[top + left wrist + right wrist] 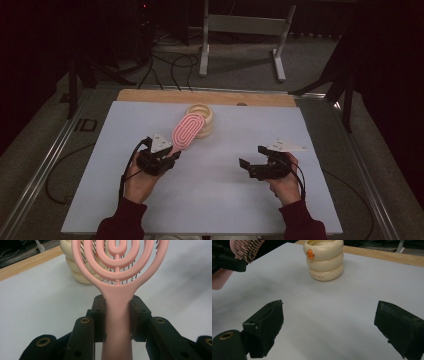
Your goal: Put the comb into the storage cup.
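Pink plastic, looped in concentric ovals, is forming the head of a hairbrush (117, 262) that is running off the top of the left gripper view, so its far end is being cut away there; the bristles are showing only as dark tips through the gaps. The left gripper (117, 315) is clamping its two black jaws against the sides of the brush's handle, whose lower end is dropping out of sight at the bottom edge. In the high view the brush is slanting up and away from that gripper, its head overlapping the cream ringed cup (204, 120) and hiding part of the cup's near side; whether the two are touching is hard to tell. From the right gripper view the cup is standing upright on the white table sheet (220, 175), showing a small orange mark near its rim. The right gripper (252, 163) is hovering well apart from the brush, to its right, with its jaws spread wide over bare sheet
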`<state>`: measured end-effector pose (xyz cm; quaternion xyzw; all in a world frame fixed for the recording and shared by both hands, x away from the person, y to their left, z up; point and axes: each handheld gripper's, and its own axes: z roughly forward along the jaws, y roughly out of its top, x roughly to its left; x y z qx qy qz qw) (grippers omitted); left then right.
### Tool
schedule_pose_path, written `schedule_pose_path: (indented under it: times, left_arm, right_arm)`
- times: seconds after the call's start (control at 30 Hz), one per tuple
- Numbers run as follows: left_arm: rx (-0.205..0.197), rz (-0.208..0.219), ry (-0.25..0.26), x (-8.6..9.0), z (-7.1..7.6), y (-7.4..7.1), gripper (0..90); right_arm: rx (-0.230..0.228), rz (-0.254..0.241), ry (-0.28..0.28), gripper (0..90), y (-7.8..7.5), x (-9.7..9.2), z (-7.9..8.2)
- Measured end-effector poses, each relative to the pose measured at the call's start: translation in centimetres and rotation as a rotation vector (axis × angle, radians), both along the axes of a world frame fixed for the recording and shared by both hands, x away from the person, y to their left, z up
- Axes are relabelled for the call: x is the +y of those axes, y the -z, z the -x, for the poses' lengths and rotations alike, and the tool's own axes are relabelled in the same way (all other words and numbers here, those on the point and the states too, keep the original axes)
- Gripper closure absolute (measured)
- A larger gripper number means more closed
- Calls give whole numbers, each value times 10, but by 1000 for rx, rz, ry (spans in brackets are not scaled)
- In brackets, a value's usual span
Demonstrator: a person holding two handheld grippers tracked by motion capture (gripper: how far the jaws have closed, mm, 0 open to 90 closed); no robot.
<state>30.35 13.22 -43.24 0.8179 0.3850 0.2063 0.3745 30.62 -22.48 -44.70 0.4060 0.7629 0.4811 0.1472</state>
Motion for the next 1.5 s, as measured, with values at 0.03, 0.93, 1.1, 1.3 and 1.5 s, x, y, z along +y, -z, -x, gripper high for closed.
schedule_pose_path:
  times: [0.03,0.93,1.1,1.3,1.5]
  left_arm:
    - [-2,-3,3,0,0,0,700]
    - [-33,-11,30,-11,4,1,701]
    - [-42,-6,42,-14,6,2,700]
    - [-50,-15,61,-20,7,4,700]
    - [-59,-18,79,-25,9,6,700]
  right_arm:
    - [2,0,1,87,-1,1,-1]
    - [42,-12,-52,87,-28,48,-24]
    - [65,8,-50,88,-31,56,-27]
    - [87,-8,-65,88,-35,64,-29]
    - [75,-26,-94,87,-42,73,-29]
